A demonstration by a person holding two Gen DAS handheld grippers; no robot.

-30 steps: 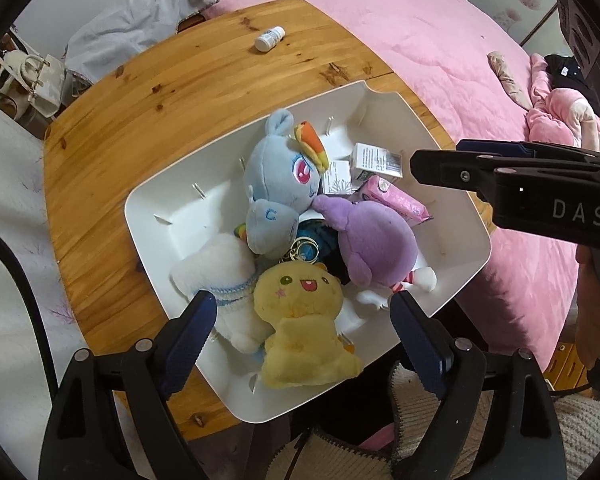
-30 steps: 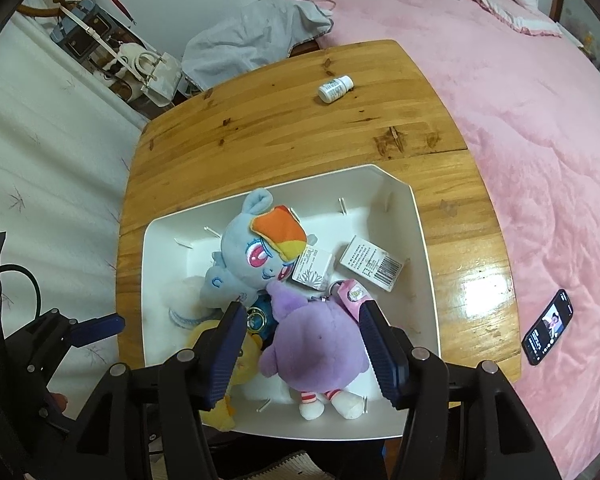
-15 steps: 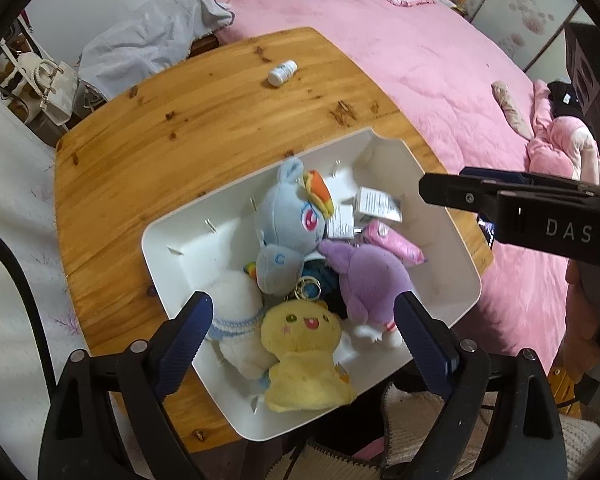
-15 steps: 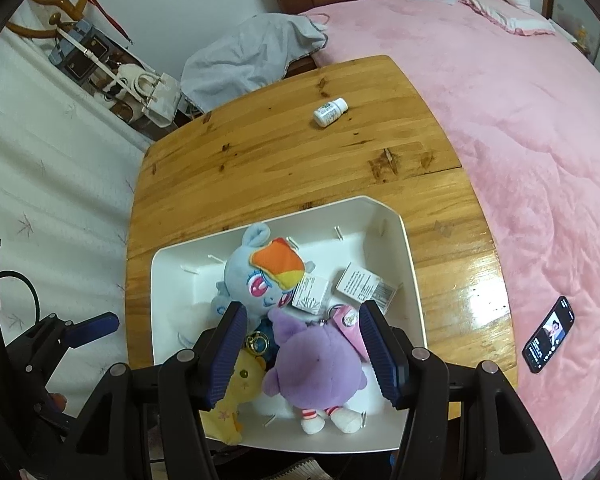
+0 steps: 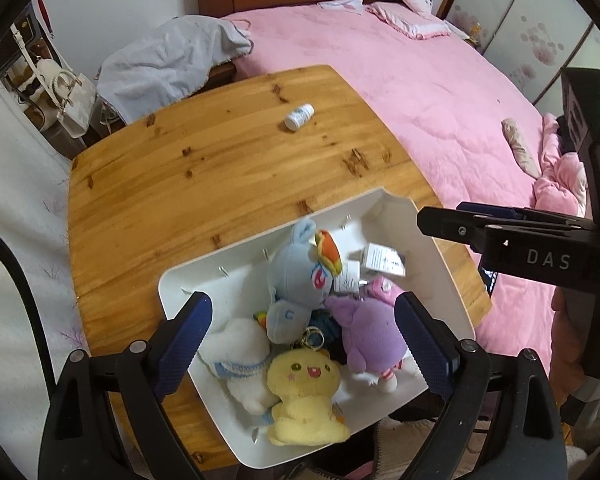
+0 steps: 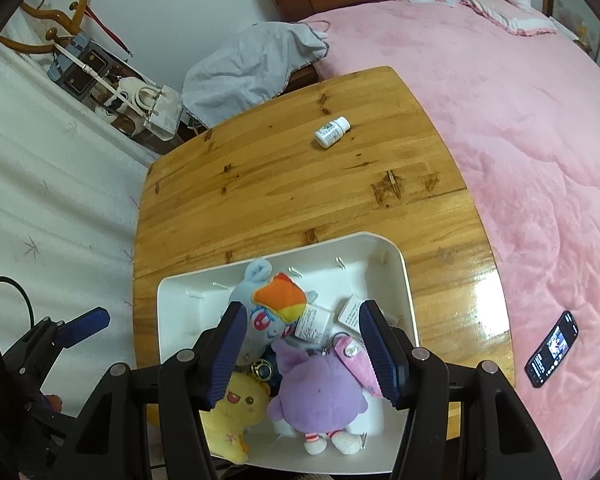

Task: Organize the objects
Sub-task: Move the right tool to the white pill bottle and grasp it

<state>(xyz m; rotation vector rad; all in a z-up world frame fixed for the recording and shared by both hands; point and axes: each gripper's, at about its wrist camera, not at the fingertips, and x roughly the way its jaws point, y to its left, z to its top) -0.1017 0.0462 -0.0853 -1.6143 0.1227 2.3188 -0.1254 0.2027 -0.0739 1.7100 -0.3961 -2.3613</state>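
My white plastic tray [image 5: 204, 280] on the wooden desk [image 5: 188, 196] held blue [image 5: 300, 272], purple [image 5: 372, 332], yellow [image 5: 304, 392] and white [image 5: 240, 352] plush toys, heaped over something dark I couldn't identify. My left gripper [image 5: 300, 336] and right gripper [image 6: 302, 350] hovered wide, empty; a small white bottle [image 6: 332, 131] lay apart.

Toys [image 5: 300, 280] in tray [image 5: 204, 276]; bottle [image 5: 299, 117] behind.

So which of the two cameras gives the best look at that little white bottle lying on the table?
The right wrist view. There the white bottle lies on its side on the wooden table, sharp enough to show a printed label, though not to read it. The left wrist view shows the same bottle smaller, its label just a faint mark.
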